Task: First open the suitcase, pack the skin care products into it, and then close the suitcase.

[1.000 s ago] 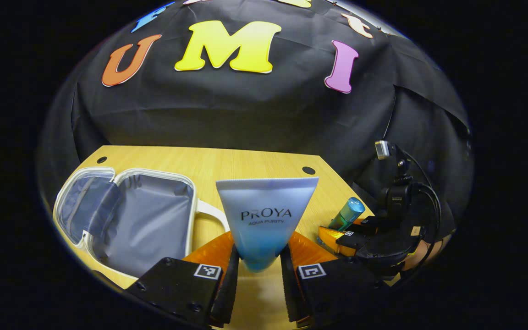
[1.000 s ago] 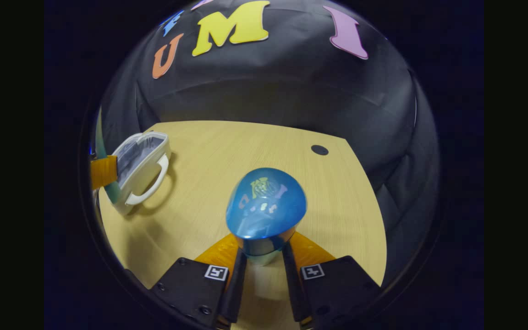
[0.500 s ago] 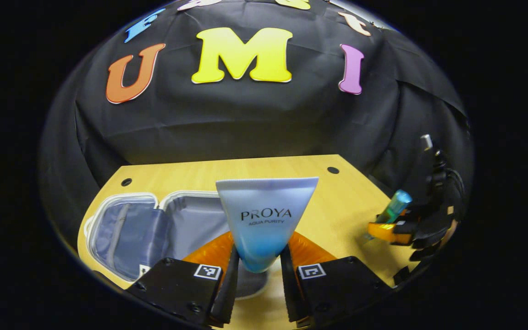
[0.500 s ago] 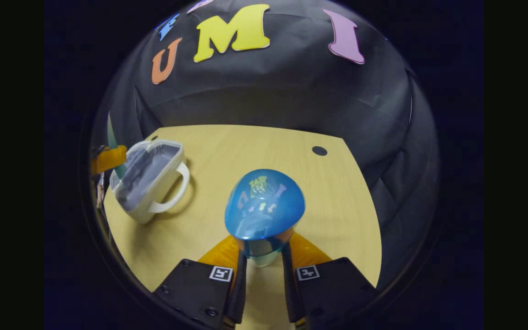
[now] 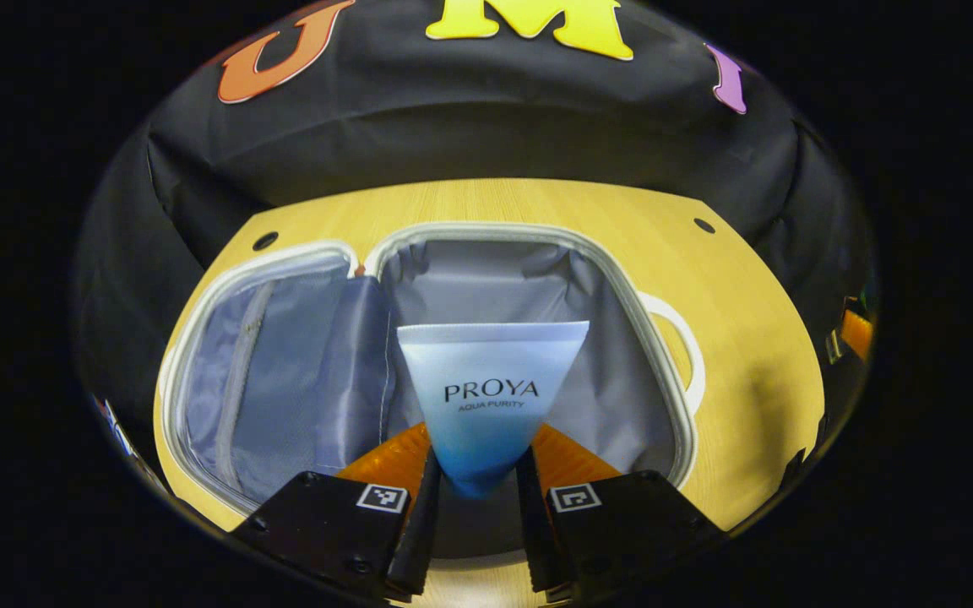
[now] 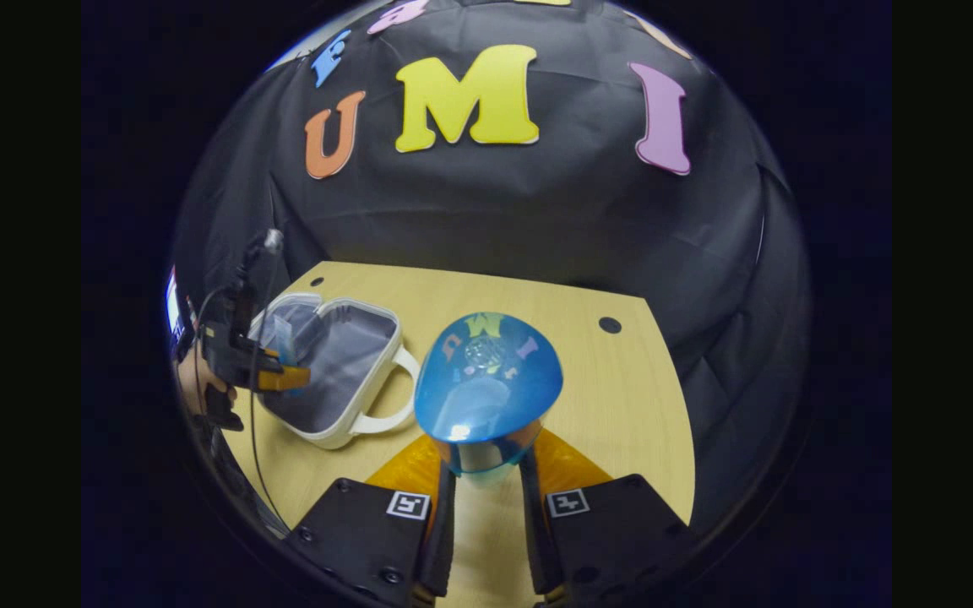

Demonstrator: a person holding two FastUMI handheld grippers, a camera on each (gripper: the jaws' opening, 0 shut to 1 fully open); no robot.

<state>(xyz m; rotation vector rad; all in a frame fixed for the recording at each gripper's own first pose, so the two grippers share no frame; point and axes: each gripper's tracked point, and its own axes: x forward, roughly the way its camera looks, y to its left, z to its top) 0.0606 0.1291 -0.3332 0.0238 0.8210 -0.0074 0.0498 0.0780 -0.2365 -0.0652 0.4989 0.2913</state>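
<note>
A white suitcase (image 5: 674, 405) lies open on the wooden table, its grey lining showing. My left gripper (image 5: 475, 498) is shut on a white-to-blue skin care tube (image 5: 486, 388) and holds it above the case's right half. In the right gripper view the same suitcase (image 6: 343, 432) sits at the left, with the left gripper (image 6: 284, 377) and a hand over it. My right gripper (image 6: 481, 477) is shut on a bottle with a glossy blue cap (image 6: 486, 380), held over the table to the right of the case.
The wooden table (image 6: 613, 397) has round cable holes near its far corners (image 6: 610, 324). The suitcase's white handle (image 5: 682, 353) points toward the right side. Bare tabletop stretches to the right of the case.
My left gripper has carried the tube leftward and over the open suitcase, tilting down onto it. My right gripper has moved a little toward the case with the bottle still held.
</note>
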